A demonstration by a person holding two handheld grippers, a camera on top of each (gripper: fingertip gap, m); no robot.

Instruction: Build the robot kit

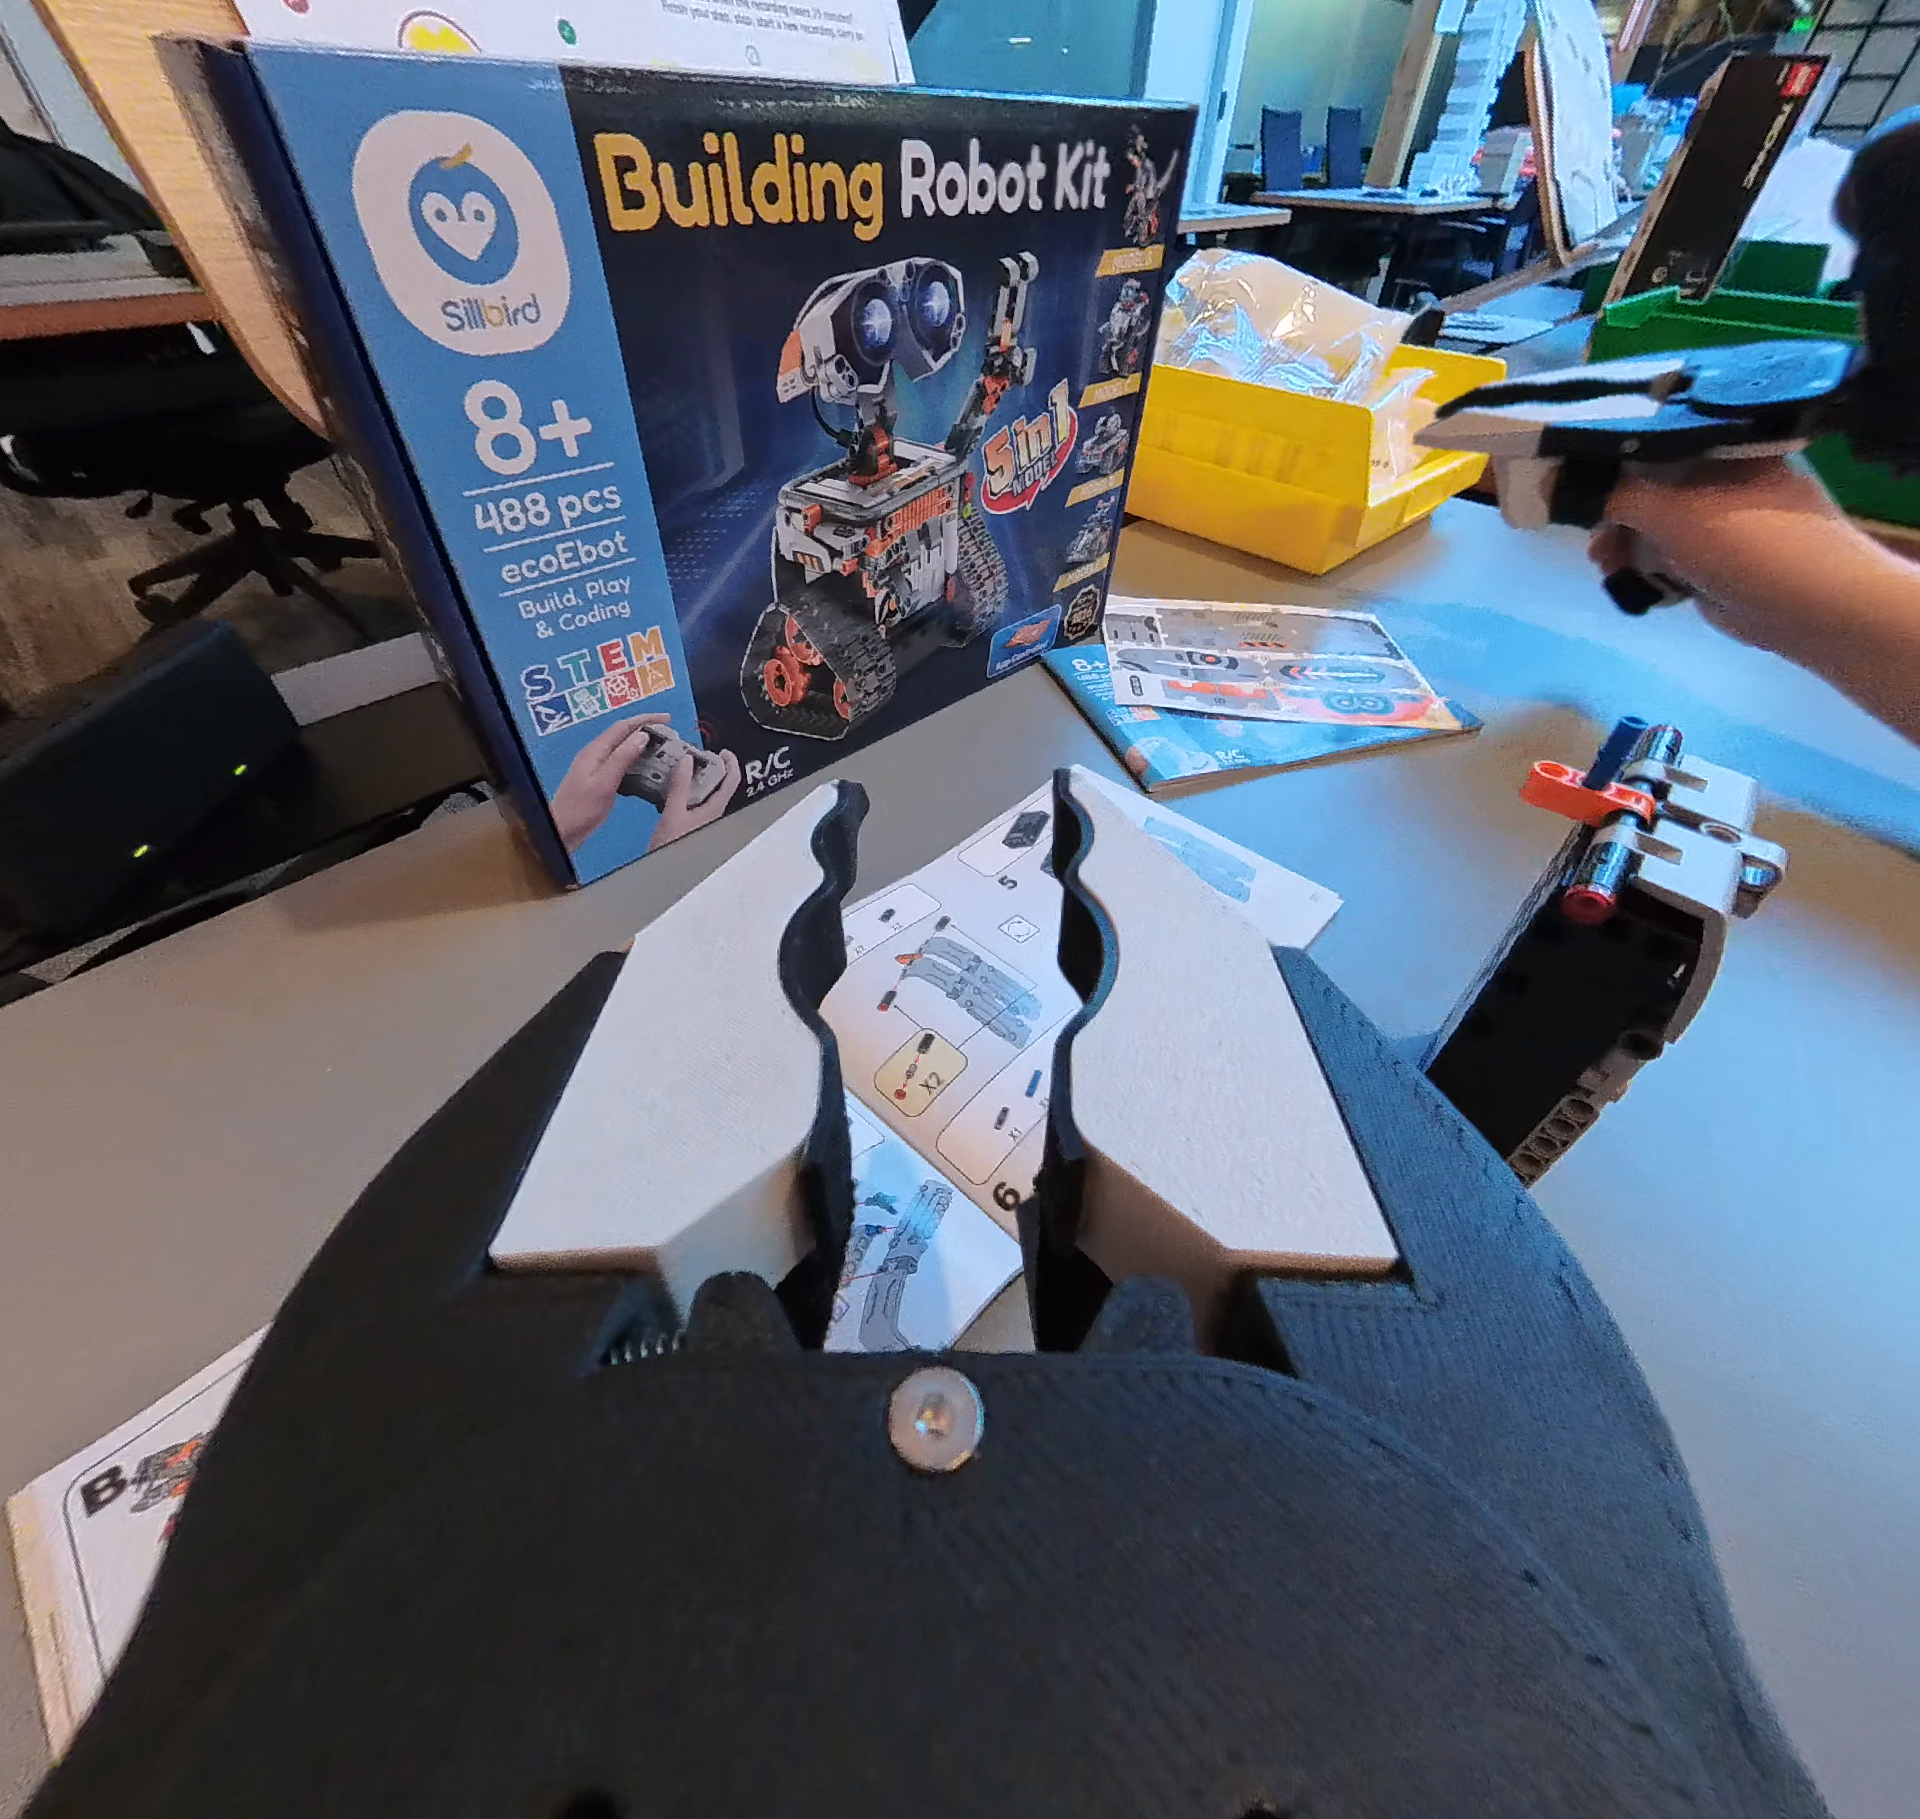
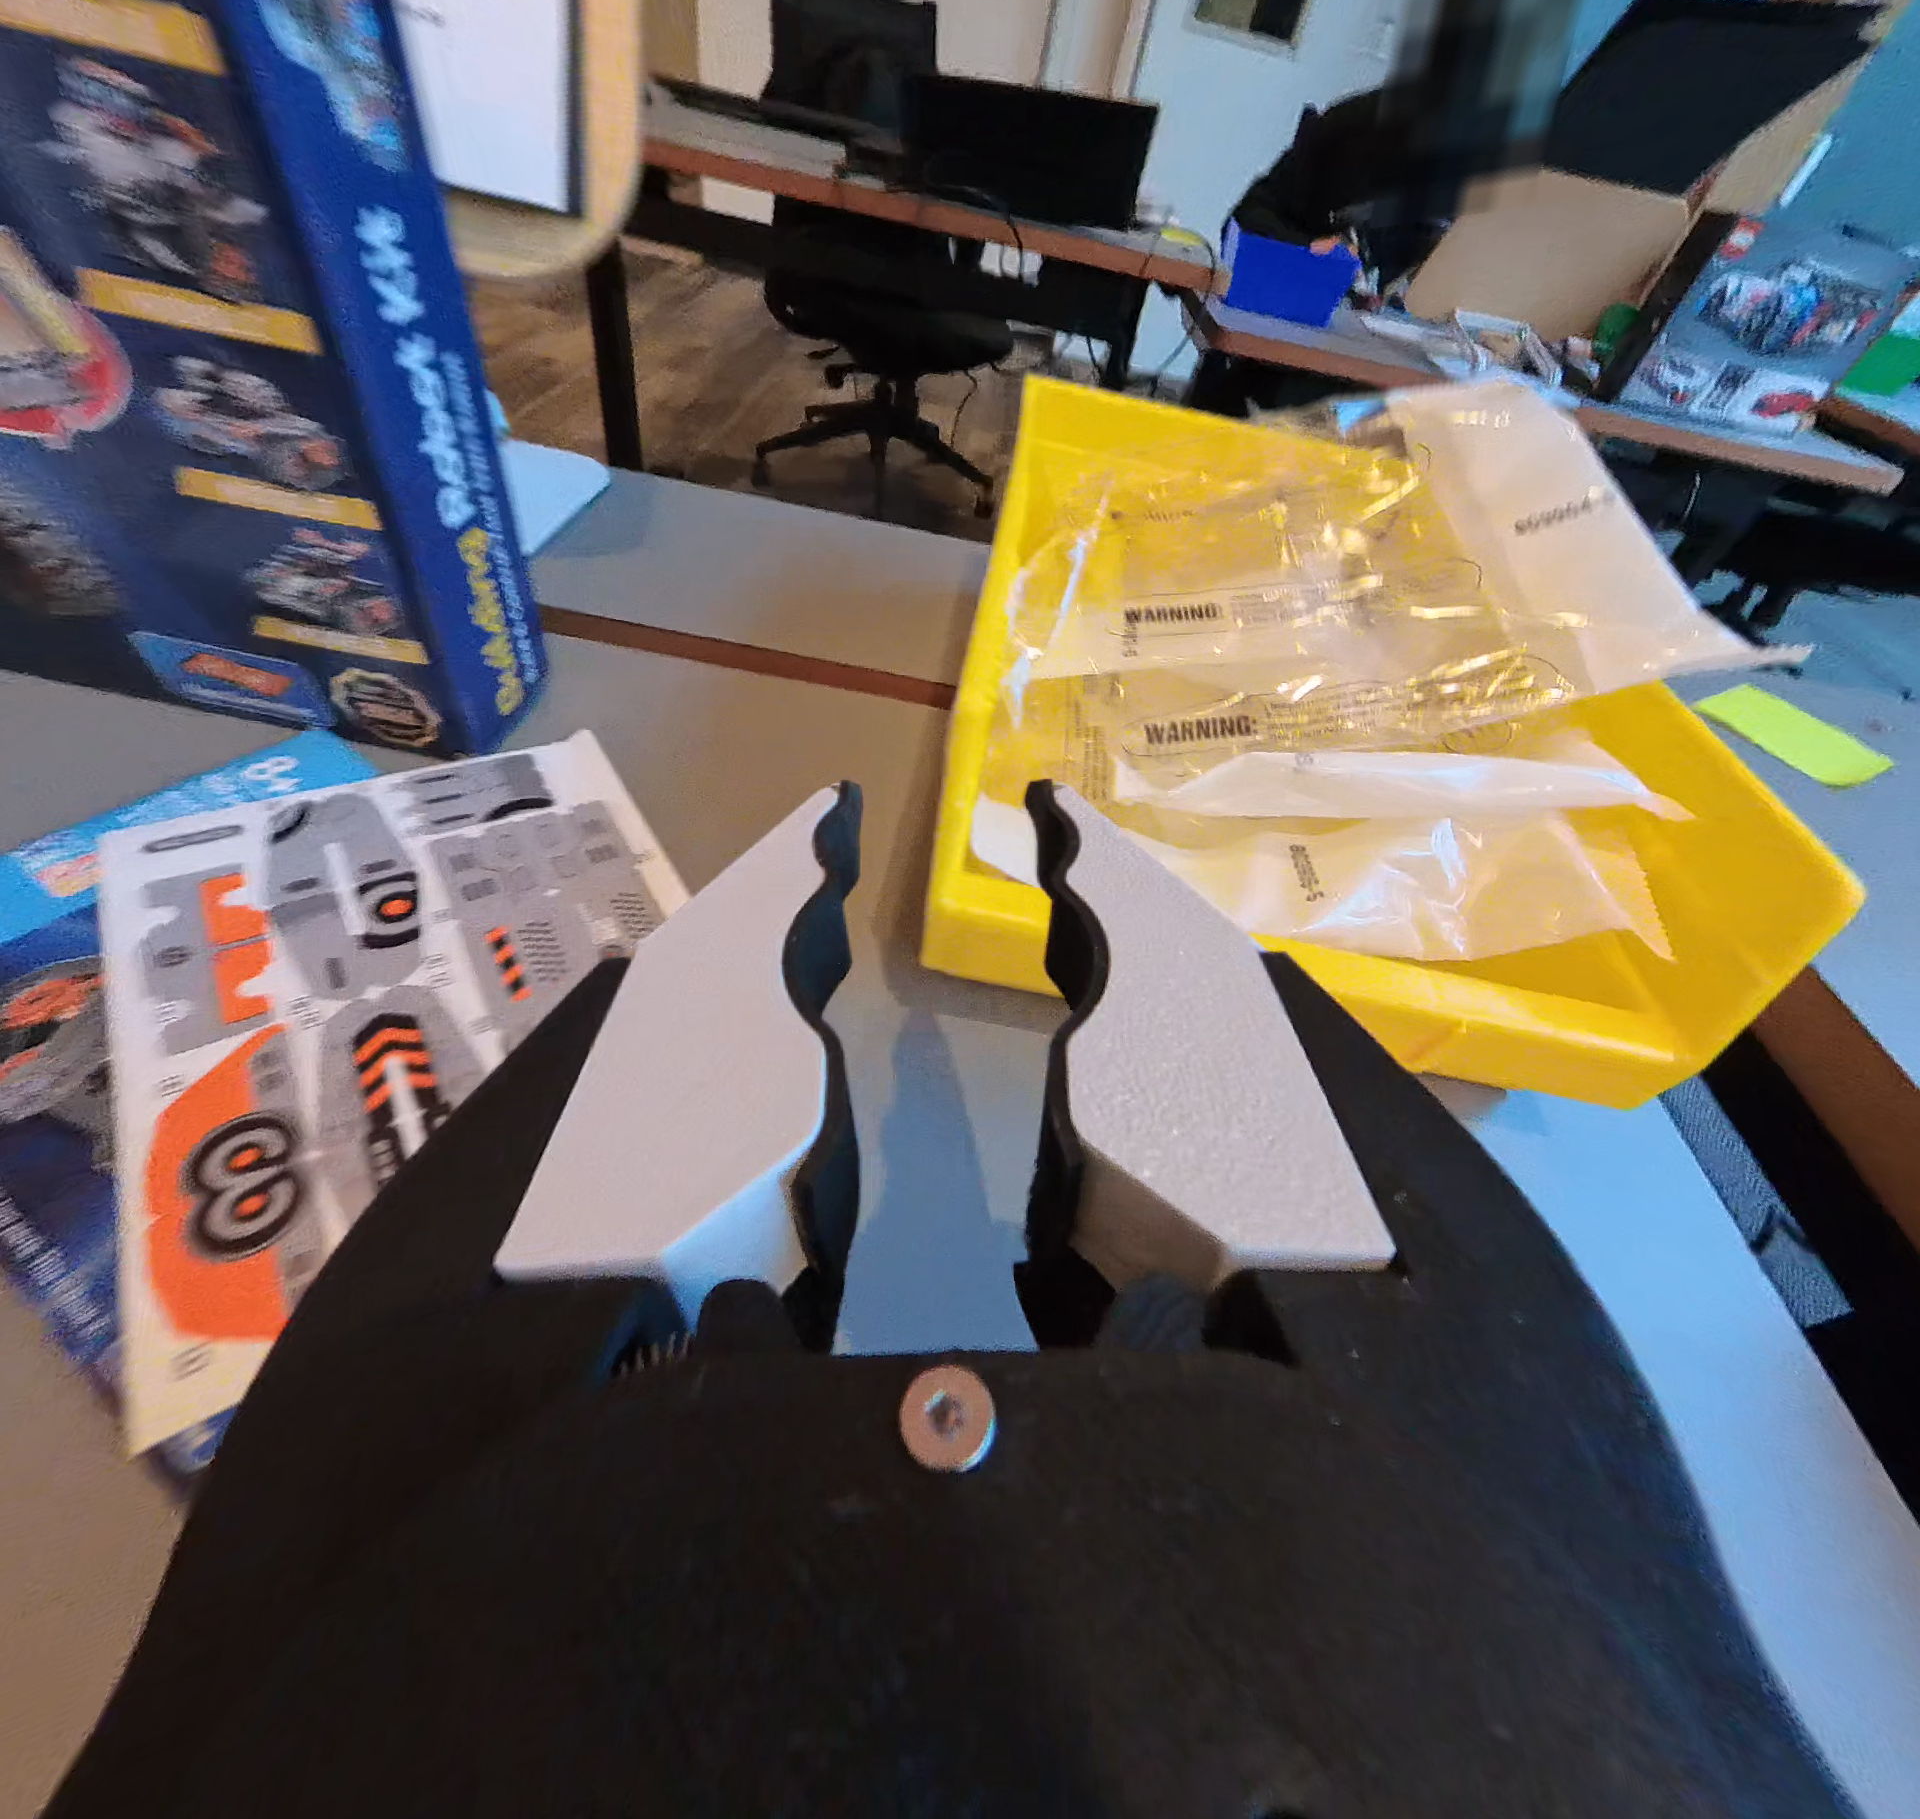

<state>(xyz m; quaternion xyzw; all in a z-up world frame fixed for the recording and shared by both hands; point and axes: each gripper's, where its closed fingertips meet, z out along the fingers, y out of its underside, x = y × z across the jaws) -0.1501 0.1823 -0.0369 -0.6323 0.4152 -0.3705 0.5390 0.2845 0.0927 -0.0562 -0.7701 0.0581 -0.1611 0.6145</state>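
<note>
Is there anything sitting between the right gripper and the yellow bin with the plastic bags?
Nothing visible does. The right gripper is open and empty over bare grey table, with the yellow bin just ahead and to its right. The sticker sheet and the kit box lie off to its left.

A glossy printed cardboard kit box (image 1: 727, 439) and crinkled clear plastic bags (image 2: 1351, 689) are seen. The yellow bin (image 2: 1558, 1031) is smooth plastic; the bench (image 1: 416, 1094) is matt grey.
</note>
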